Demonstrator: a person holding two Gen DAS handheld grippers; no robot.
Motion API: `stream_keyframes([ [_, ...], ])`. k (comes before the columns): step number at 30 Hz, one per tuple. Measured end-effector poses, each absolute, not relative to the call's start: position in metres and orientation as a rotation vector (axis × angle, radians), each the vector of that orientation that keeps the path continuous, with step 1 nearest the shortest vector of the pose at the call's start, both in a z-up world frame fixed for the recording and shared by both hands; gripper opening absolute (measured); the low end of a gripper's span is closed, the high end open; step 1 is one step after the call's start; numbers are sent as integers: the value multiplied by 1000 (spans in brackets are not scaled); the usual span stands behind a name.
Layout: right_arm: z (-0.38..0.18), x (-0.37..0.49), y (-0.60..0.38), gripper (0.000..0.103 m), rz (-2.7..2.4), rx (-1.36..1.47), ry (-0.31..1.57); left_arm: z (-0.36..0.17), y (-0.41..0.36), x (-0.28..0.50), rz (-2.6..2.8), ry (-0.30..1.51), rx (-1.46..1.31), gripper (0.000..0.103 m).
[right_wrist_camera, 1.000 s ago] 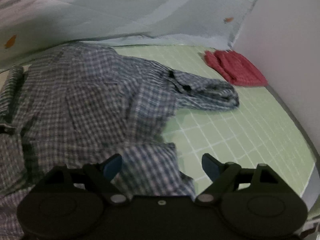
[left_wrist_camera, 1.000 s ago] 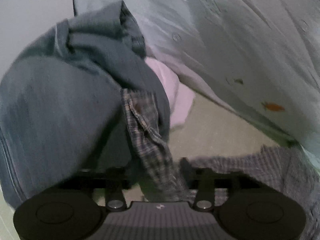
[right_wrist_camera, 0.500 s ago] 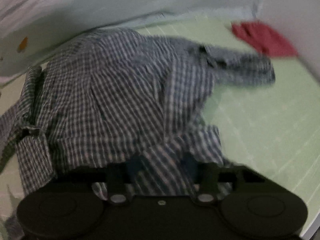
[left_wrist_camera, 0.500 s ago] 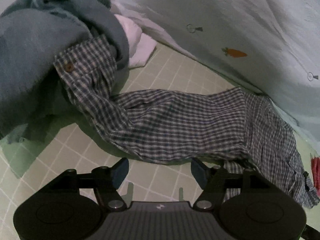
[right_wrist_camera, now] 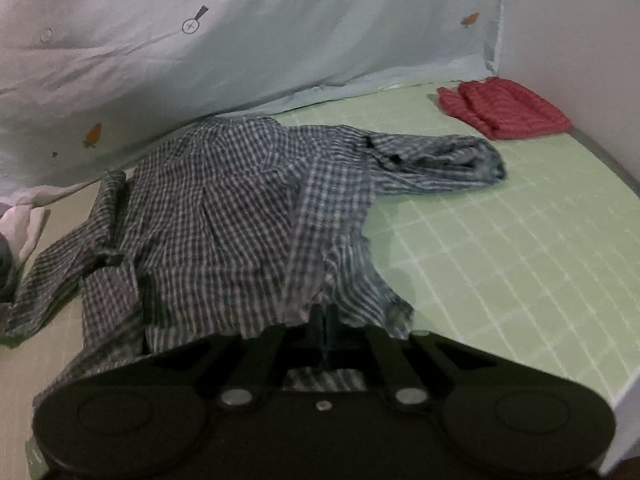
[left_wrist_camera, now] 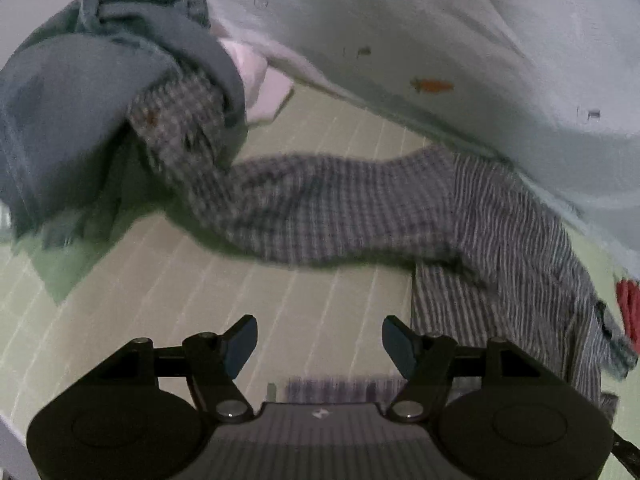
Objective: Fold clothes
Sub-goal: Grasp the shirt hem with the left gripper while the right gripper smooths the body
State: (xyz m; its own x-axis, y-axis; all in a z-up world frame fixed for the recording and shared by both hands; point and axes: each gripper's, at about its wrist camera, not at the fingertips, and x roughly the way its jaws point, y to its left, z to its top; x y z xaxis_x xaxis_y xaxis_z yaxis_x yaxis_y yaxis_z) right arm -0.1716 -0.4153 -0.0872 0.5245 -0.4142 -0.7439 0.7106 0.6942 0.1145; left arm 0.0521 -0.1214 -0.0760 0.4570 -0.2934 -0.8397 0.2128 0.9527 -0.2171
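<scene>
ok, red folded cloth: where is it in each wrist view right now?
Left wrist: red cloth only a sliver at the far right edge, past the checked shirt.
Right wrist: red cloth in full at upper right, on the green grid mat by the wall corner.
Shared landmark: the carrot print on the pale sheet.

- The blue-and-white checked shirt (right_wrist_camera: 224, 216) lies rumpled and spread on the green grid mat.
- One sleeve (left_wrist_camera: 320, 208) stretches toward the grey-blue clothes pile, its buttoned cuff tucked under it.
- The other sleeve (right_wrist_camera: 440, 160) lies bunched near the folded red garment.
</scene>
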Motion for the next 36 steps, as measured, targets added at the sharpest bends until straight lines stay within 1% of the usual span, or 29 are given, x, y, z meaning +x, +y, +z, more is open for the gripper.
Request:
stream_keyframes([
  [3, -88, -195, -411, 1, -704, 429, 777, -85, -120, 37, -290, 1101, -70, 70],
  [10, -108, -227, -406, 1, -726, 473, 893, -116, -107, 20, -220, 1223, -93, 70],
  [14, -119, -237, -399, 1, -711, 489, 965, -128, -104, 19, -239, 1244, -140, 74],
  [16, -124, -240, -394, 1, -701, 489, 997, -131, -104, 21, -261, 1241, -190, 75],
  [19, -127, -247, -385, 1, -690, 468, 1027, -138, -109, 29, -291, 1240, -269, 79],
  [22, -129, -252, -381, 1, -688, 471, 1042, -146, -120, 37, -306, 1259, -316, 79],
  [24, -128, -257, -380, 2, -687, 480, 1038, -152, -129, 39, -304, 1272, -331, 75],
  [25, -127, -259, -380, 2, -687, 481, 1032, -154, -133, 39, -293, 1279, -331, 64],
  [26, -125, -261, -380, 3, -686, 477, 1025, -155, -136, 38, -278, 1288, -329, 45],
  [27, -122, -262, -382, 3, -690, 472, 1014, -156, -138, 36, -266, 1291, -320, 38],
  [28, -119, -262, -385, 6, -694, 466, 1003, -155, -139, 34, -256, 1290, -308, 20],
  [29, -117, -263, -387, 10, -697, 461, 993, -153, -139, 31, -252, 1284, -297, 12],
  [30, -113, -262, -390, 22, -708, 444, 979, -150, -138, 27, -251, 1277, -287, 11],
  [31, -110, -260, -393, 40, -718, 427, 966, -148, -137, 23, -250, 1269, -278, 6],
  [32, -106, -259, -395, 47, -729, 402, 949, -145, -134, 19, -248, 1260, -272, 2],
  [34, -96, -256, -398, 63, -757, 331, 902, -136, -126, 6, -230, 1240, -265, 2],
  [35, -91, -255, -400, 67, -772, 299, 877, -132, -121, -2, -219, 1229, -260, 1],
  [36, -87, -254, -403, 77, -783, 274, 847, -128, -116, -9, -208, 1218, -255, 1],
])
